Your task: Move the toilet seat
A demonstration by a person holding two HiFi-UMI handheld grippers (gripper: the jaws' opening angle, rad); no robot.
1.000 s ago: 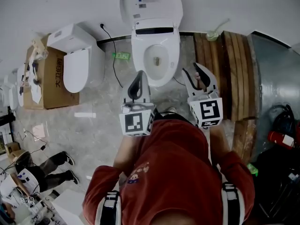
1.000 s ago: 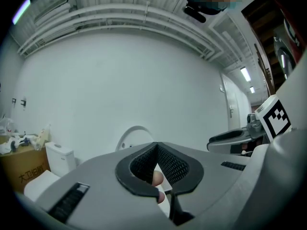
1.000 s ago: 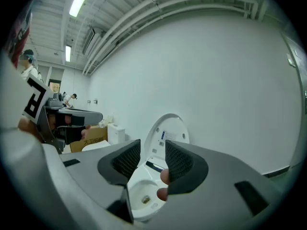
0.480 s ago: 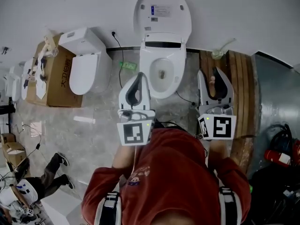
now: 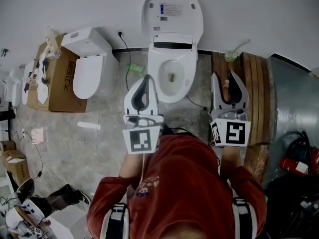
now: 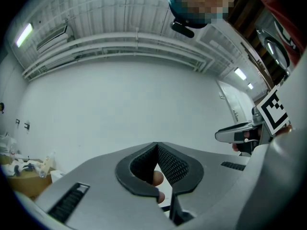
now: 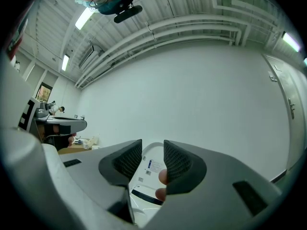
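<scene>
A white toilet stands against the far wall with its lid (image 5: 172, 11) raised; the seat ring (image 5: 172, 76) lies flat on the bowl. My left gripper (image 5: 147, 78) hovers in front of the bowl's left edge, shut, its tips meeting on nothing (image 6: 157, 145). My right gripper (image 5: 229, 78) hangs to the right of the bowl over the planks. It is open, its jaws have just been closing, and nothing is between them. The raised lid (image 7: 149, 169) shows through that gap, far beyond it. Neither gripper touches the toilet.
A second white toilet (image 5: 89, 66) stands at the left next to a cardboard box (image 5: 55, 83). Wooden planks (image 5: 251, 83) lie right of the bowl. A cable (image 5: 124, 59) runs down the wall, ending near a green item (image 5: 132, 67). Another person's legs (image 5: 60, 198) are at bottom left.
Both grippers have risen and levelled out, and the right one has straightened; in the last half second they hardly moved. The legs at bottom left have shifted further down-left.
</scene>
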